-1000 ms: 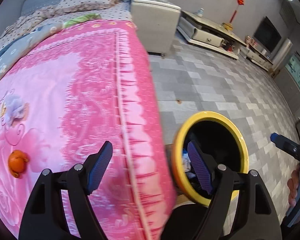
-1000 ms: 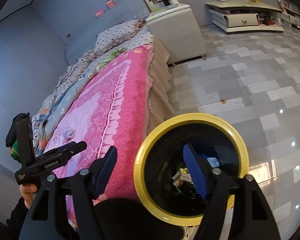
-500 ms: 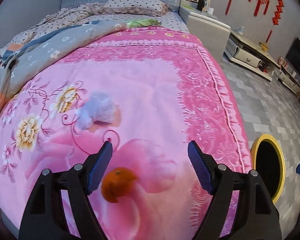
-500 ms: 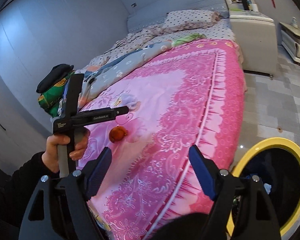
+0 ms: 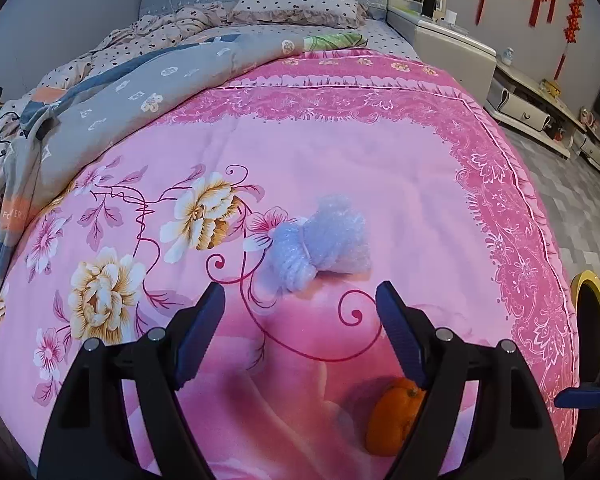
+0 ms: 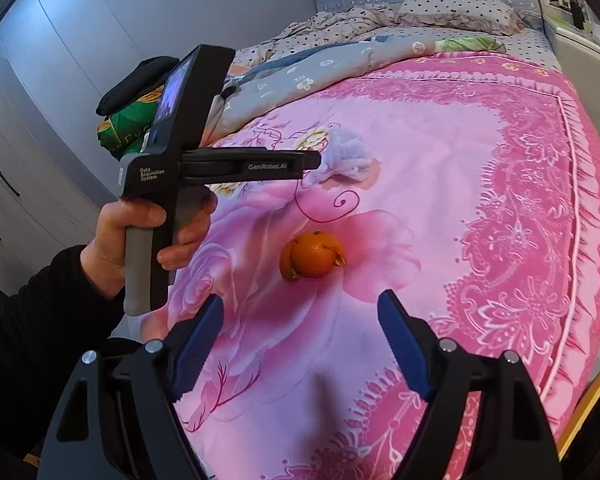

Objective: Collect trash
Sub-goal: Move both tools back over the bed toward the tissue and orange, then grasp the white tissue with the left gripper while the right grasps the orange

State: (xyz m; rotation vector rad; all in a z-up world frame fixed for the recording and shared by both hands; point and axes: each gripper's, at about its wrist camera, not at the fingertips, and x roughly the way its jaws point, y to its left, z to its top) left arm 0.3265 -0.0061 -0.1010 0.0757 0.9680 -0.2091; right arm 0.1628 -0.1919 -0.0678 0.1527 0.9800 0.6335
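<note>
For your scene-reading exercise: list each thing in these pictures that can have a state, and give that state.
left gripper: open, empty, above the bedspread
right gripper: open, empty; jaws just opened wider
orange peel: split open, lying on the bedspread
bubble wrap: bunched, tied, lying flat
trash bin: uncovered, beside the bed

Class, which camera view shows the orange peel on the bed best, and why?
The right wrist view: the orange peel lies whole and unobstructed ahead of the fingers. In the left wrist view it sits low, partly hidden behind a finger.
</note>
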